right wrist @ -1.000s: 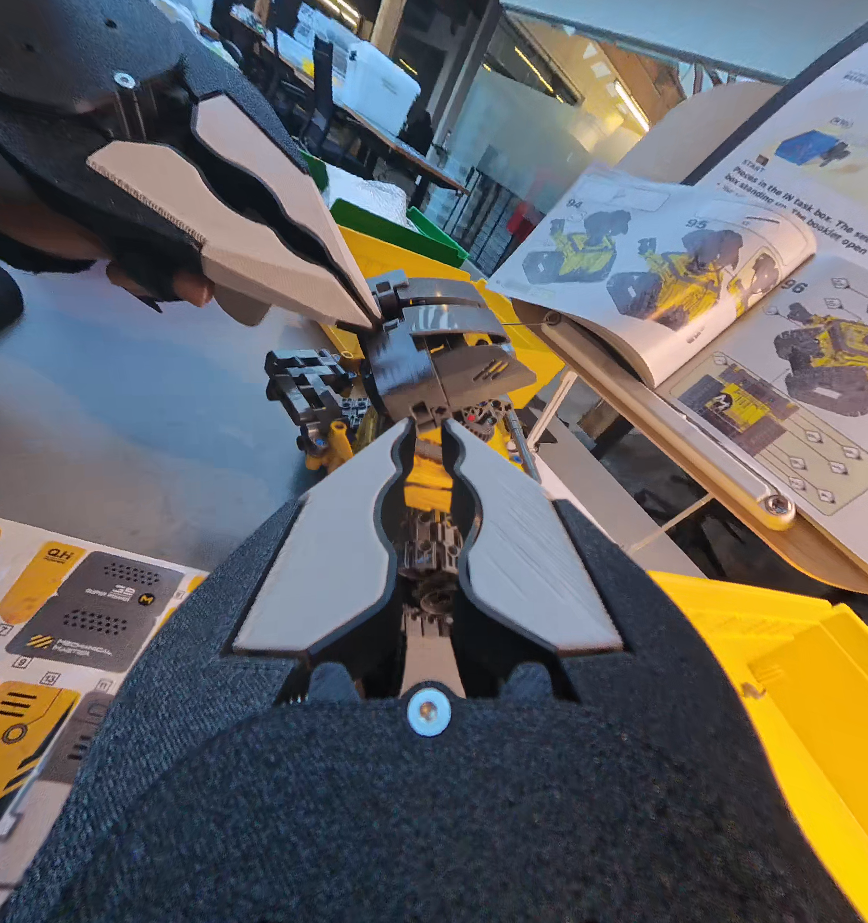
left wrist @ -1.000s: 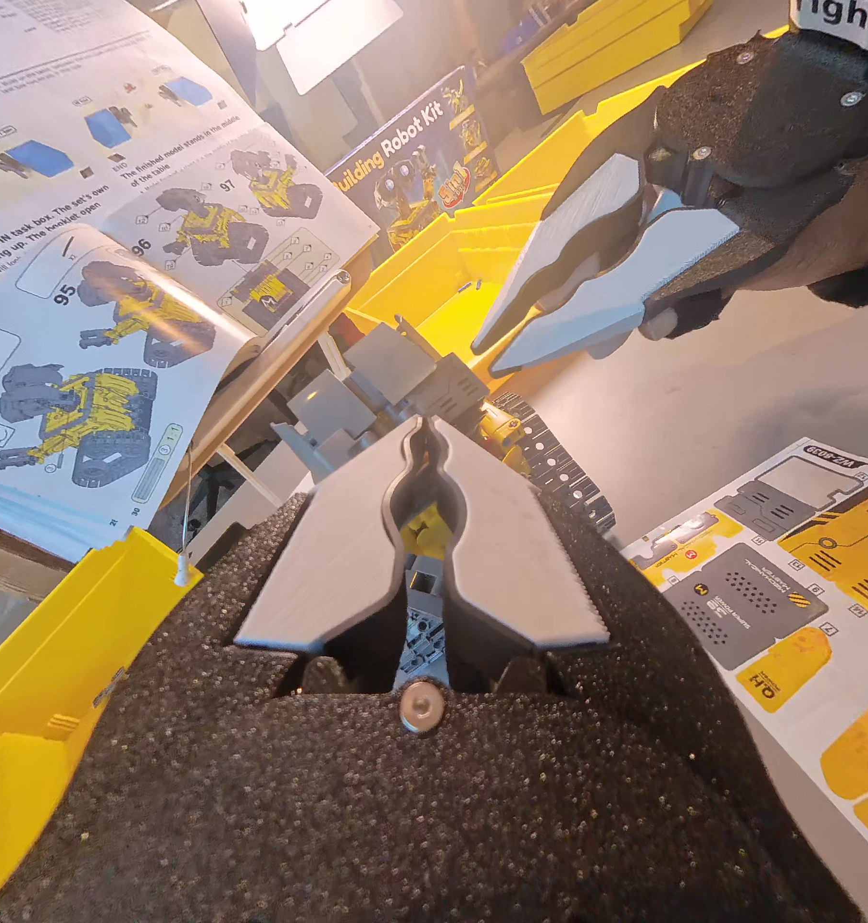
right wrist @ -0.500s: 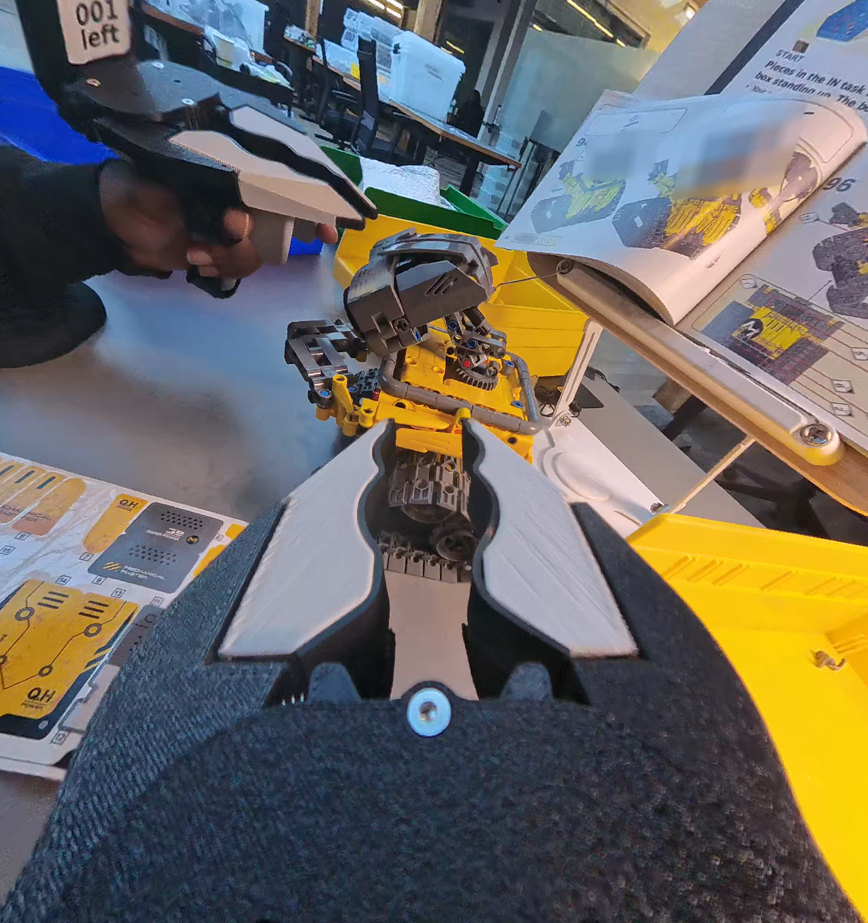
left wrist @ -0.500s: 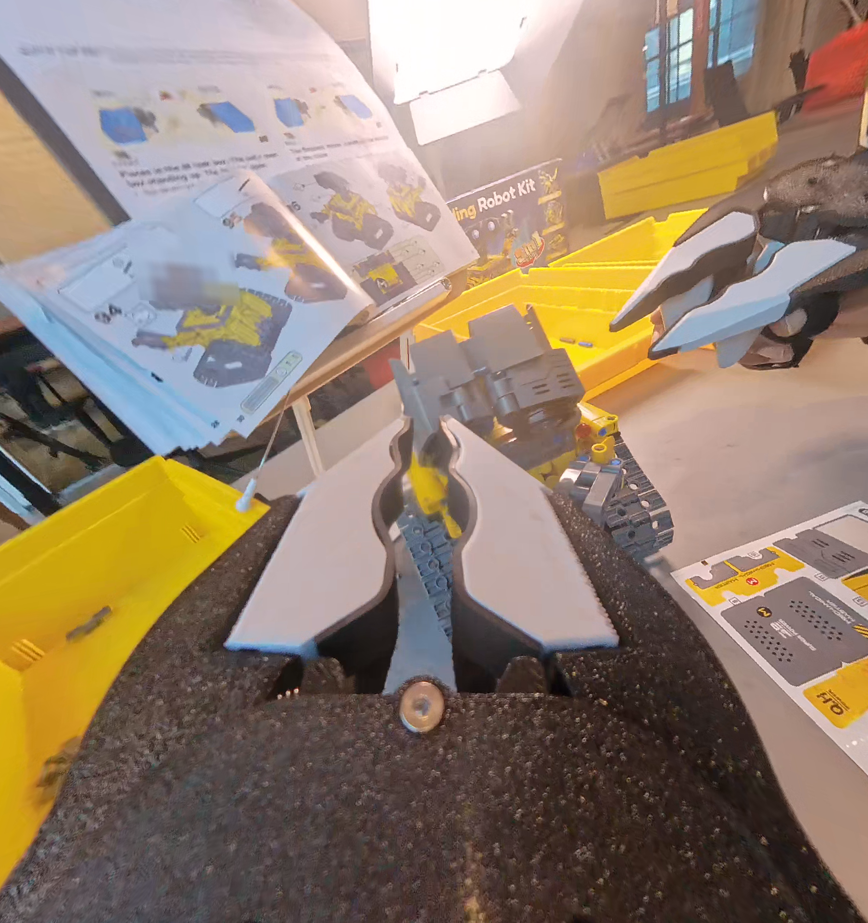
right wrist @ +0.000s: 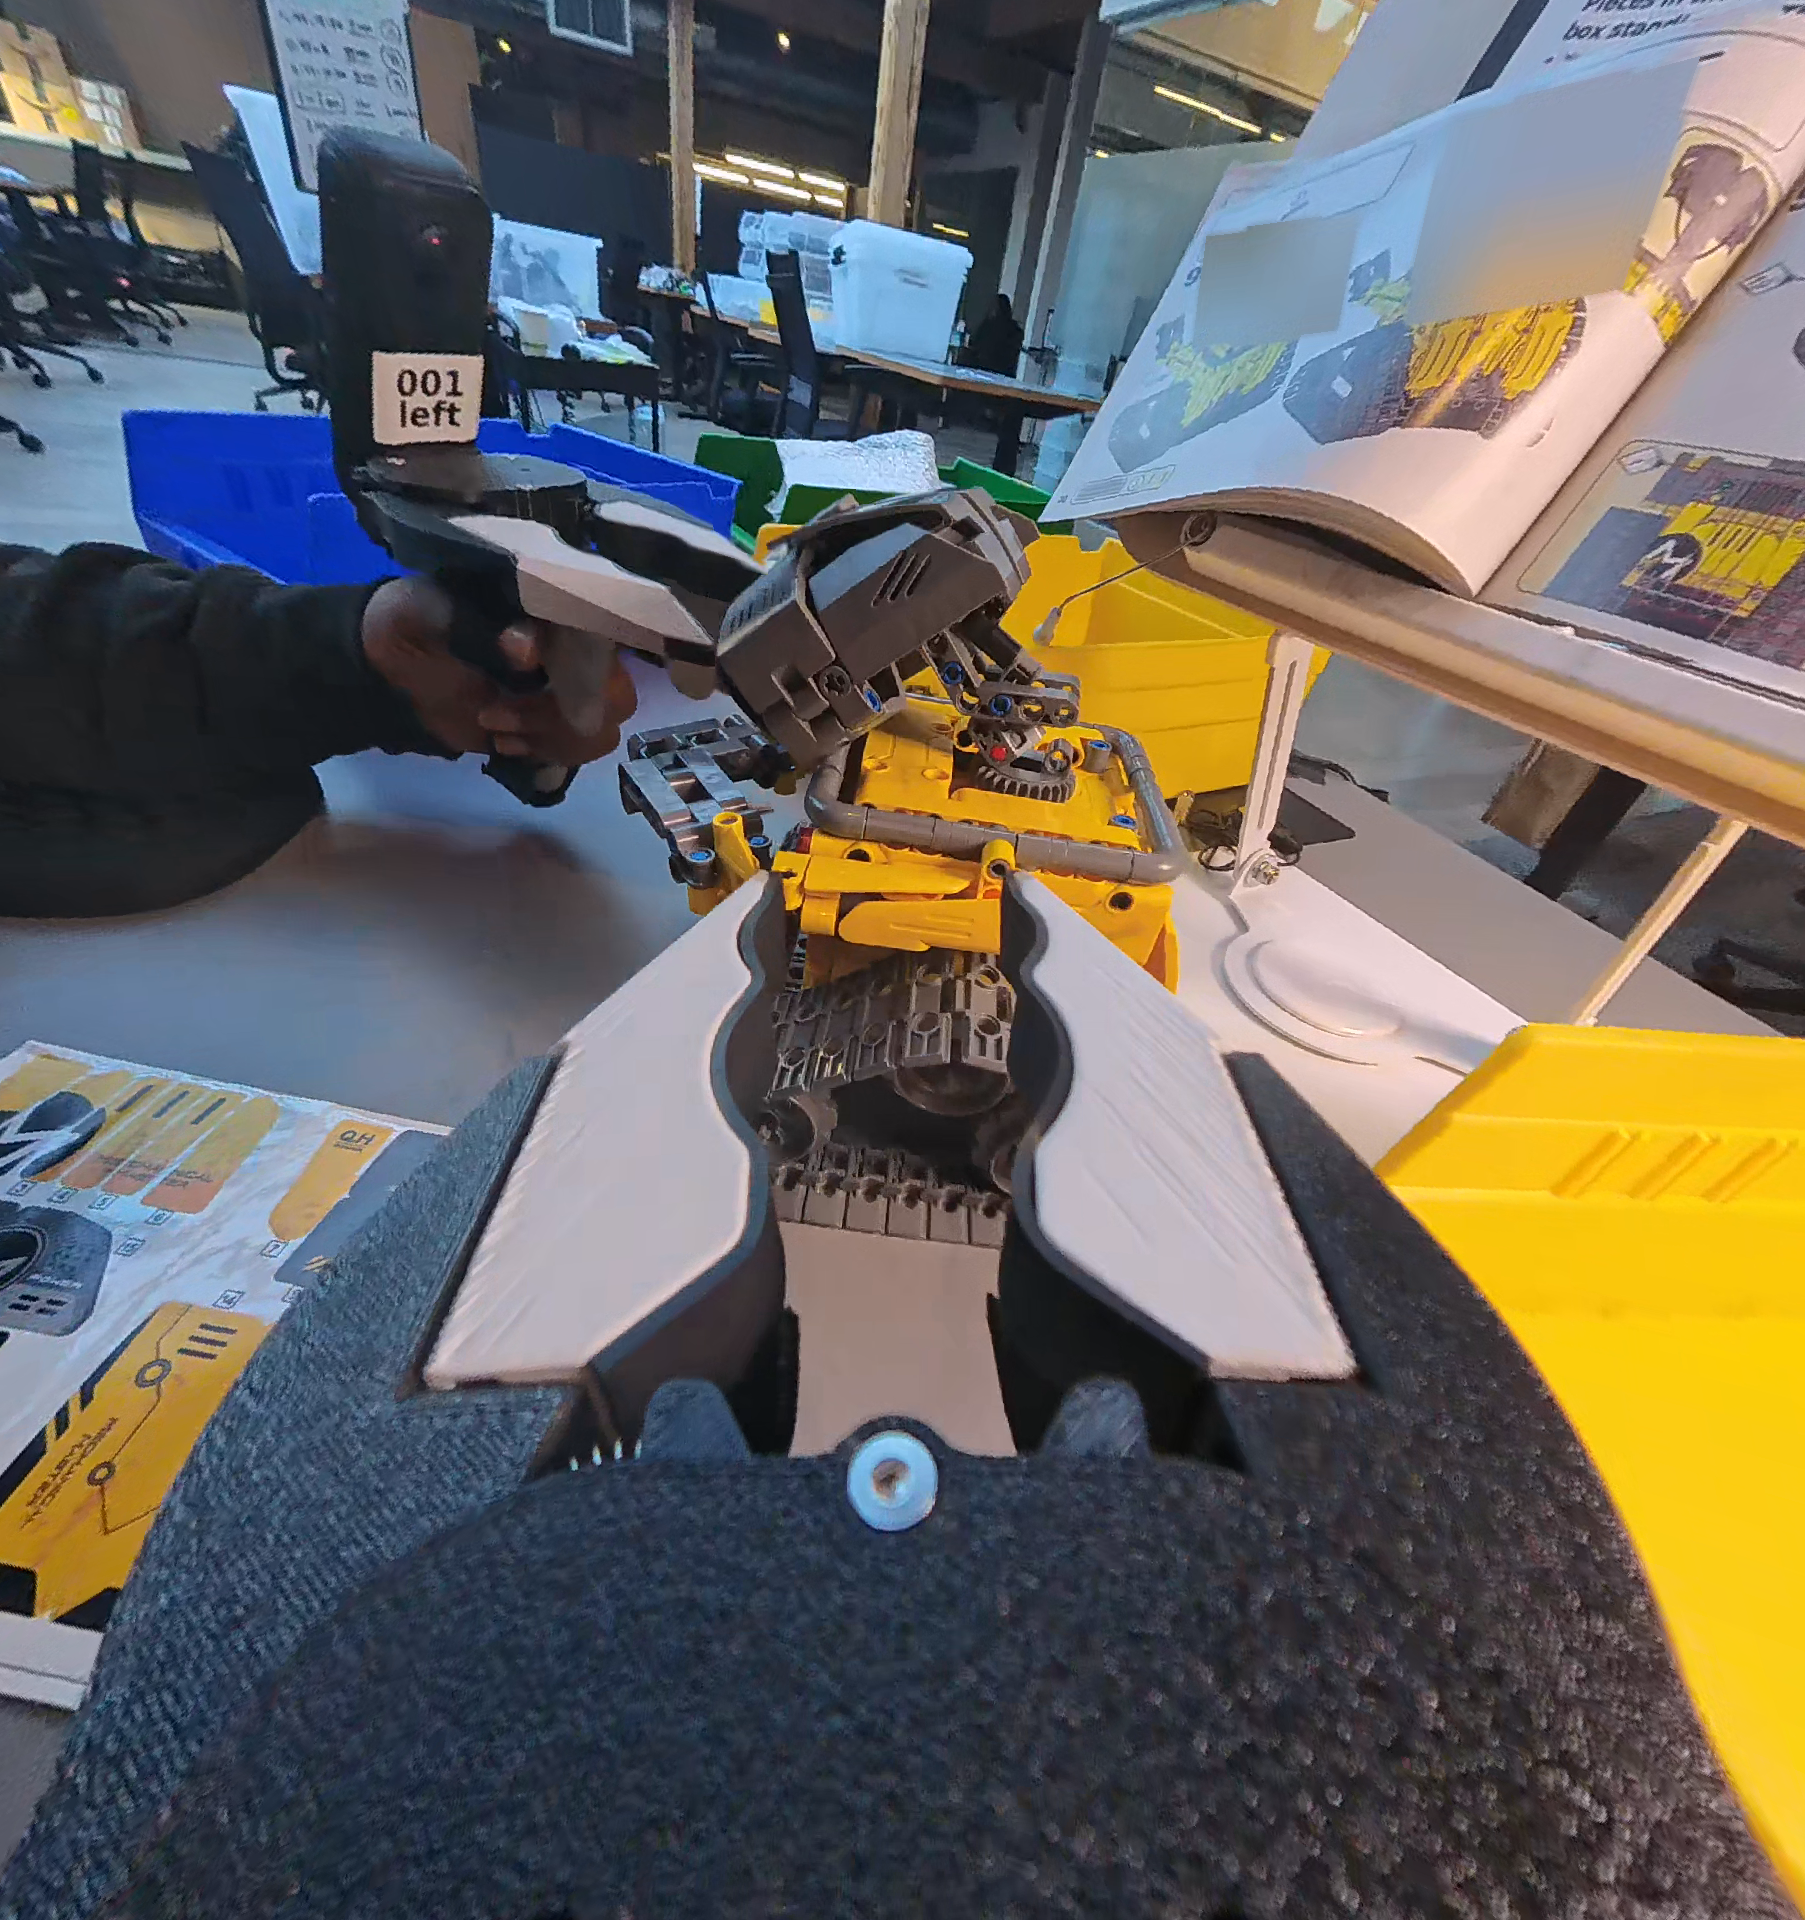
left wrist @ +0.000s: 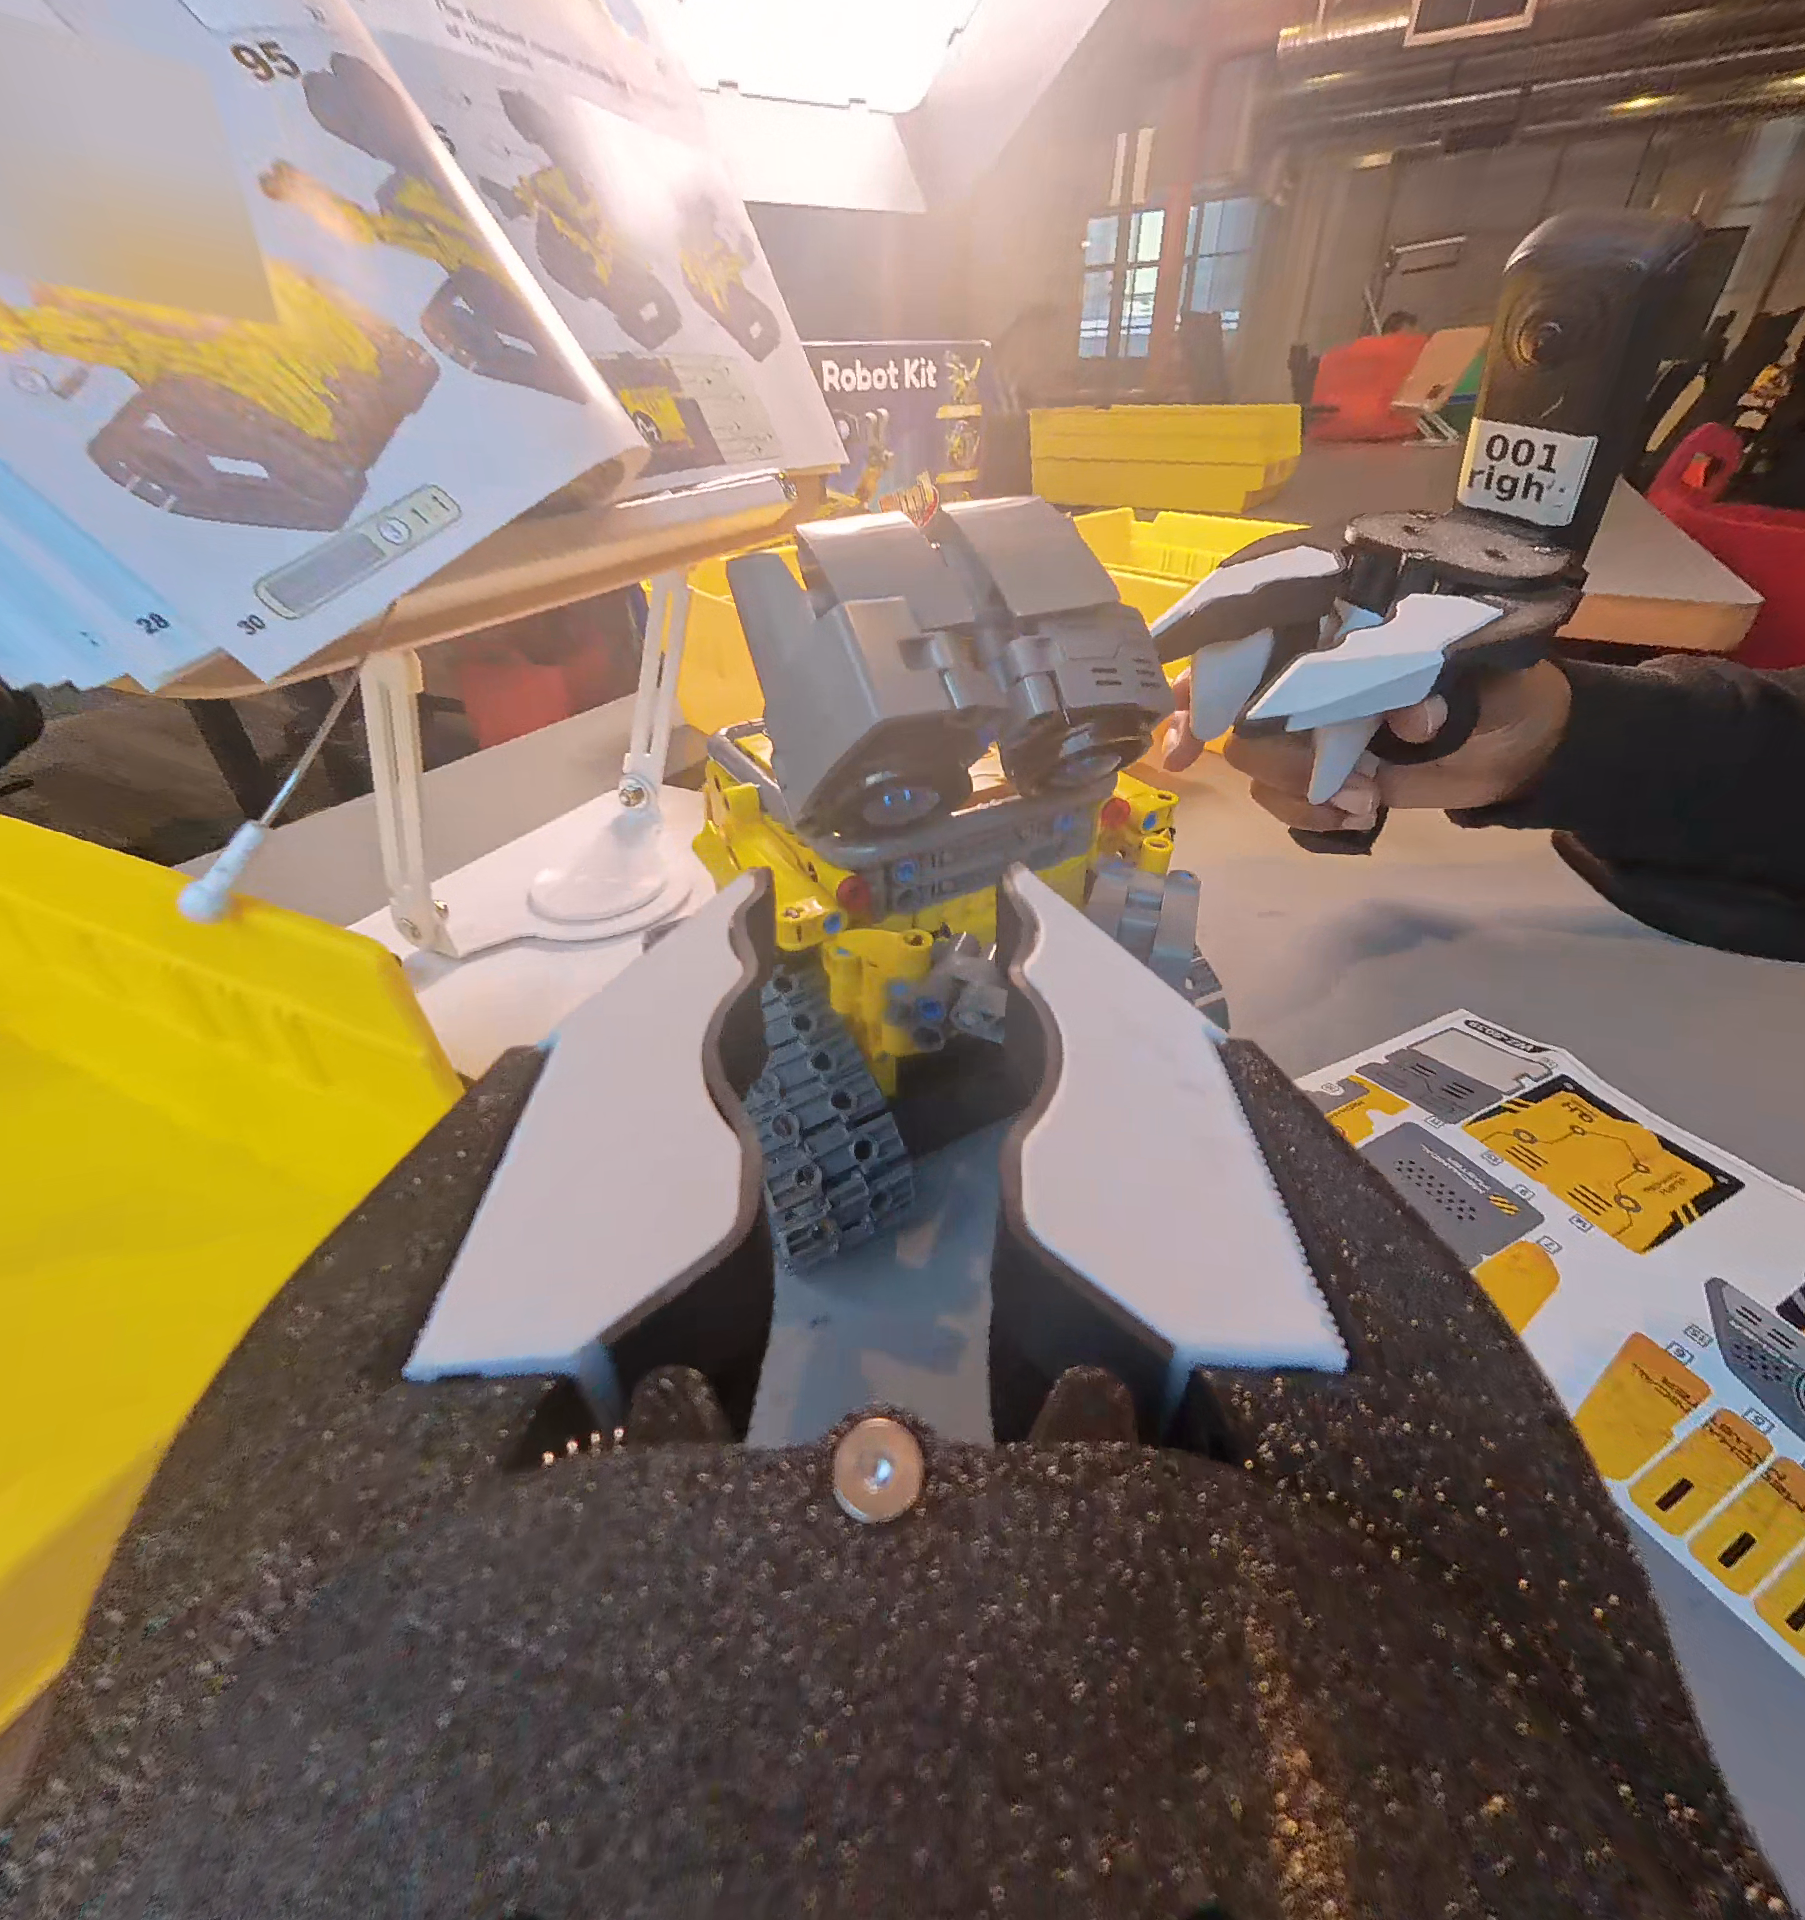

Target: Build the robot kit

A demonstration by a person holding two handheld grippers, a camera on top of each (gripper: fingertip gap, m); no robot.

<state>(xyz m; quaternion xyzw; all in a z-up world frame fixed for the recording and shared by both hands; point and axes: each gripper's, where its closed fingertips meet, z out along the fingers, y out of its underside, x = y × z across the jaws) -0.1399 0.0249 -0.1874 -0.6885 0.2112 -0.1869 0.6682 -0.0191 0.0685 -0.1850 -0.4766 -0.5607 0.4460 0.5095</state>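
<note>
Standing on the table (left wrist: 1345,935), the yellow-and-grey brick robot (left wrist: 939,790) sits between both tongs: left tongs (left wrist: 882,904) and right tongs (right wrist: 882,904) gape wide, gripping nothing.

open instruction booklet (left wrist: 378,343) on a stand, sticker sheet (left wrist: 1646,1278), yellow bins (right wrist: 1646,1247) around

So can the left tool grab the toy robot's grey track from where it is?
Probably yes. The left tool is open, and the toy robot's grey track sits right between its fingers with nothing in between.
</note>
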